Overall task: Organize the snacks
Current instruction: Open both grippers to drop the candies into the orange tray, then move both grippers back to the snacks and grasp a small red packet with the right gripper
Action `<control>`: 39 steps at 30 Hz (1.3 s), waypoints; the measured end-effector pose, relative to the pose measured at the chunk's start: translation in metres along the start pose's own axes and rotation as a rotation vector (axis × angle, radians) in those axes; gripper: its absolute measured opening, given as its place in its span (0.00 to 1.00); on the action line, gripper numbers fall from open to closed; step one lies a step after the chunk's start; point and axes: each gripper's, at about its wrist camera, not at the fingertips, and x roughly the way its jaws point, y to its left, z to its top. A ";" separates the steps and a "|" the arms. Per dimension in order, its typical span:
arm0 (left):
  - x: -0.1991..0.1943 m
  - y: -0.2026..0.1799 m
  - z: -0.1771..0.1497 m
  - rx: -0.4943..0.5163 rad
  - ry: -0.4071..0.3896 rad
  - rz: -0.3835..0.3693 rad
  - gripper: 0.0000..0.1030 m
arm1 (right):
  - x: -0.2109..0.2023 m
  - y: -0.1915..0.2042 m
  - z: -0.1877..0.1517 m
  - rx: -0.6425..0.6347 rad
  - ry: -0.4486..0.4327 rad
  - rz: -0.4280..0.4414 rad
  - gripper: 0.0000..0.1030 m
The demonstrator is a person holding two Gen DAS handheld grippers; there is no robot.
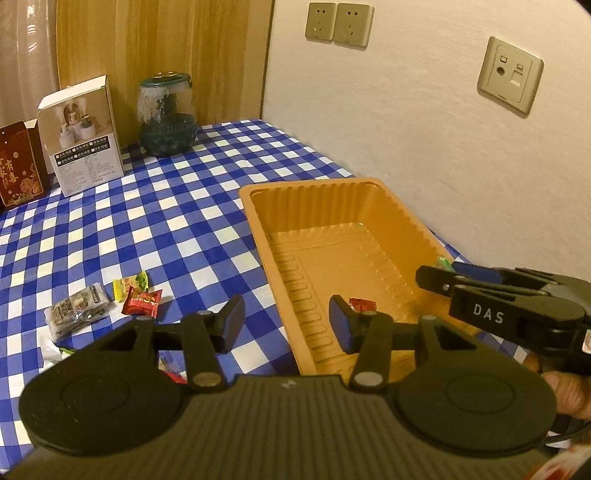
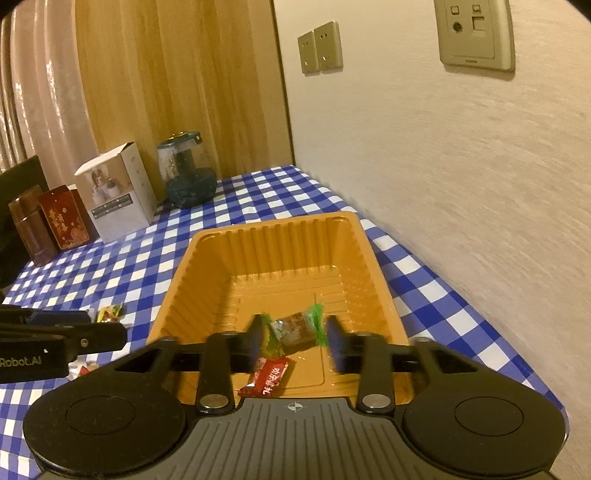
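Note:
An orange plastic tray (image 1: pixel 258 206) (image 2: pixel 207 258) sits on the blue checked tablecloth by the wall. In the right wrist view my right gripper (image 2: pixel 293 338) is open over the tray's near end; a green-ended brown candy (image 2: pixel 295 326) sits blurred between its fingers, and a red candy (image 2: pixel 267 376) lies on the tray floor below. In the left wrist view my left gripper (image 1: pixel 286 325) is open and empty over the tray's left rim. A red candy (image 1: pixel 362 305) lies in the tray. On the cloth to the left lie a red candy (image 1: pixel 142 302), a yellow-green candy (image 1: pixel 129 285) and a grey packet (image 1: pixel 79 308).
At the back stand a white box (image 1: pixel 81 136), a red box (image 1: pixel 20 162) and a glass jar with a green lid (image 1: pixel 166 114). The wall with sockets (image 1: pixel 338 24) runs close along the tray's right side. My right gripper (image 1: pixel 517 306) reaches in from the right.

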 end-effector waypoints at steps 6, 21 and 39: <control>0.000 0.002 -0.004 -0.005 0.009 0.007 0.45 | -0.003 -0.002 0.001 0.020 -0.012 0.004 0.64; -0.009 0.004 -0.007 -0.005 0.002 0.018 0.48 | -0.008 -0.001 0.000 0.020 -0.031 -0.006 0.64; -0.070 0.033 -0.039 -0.043 -0.043 0.127 0.68 | -0.051 0.034 -0.014 -0.013 -0.101 0.067 0.64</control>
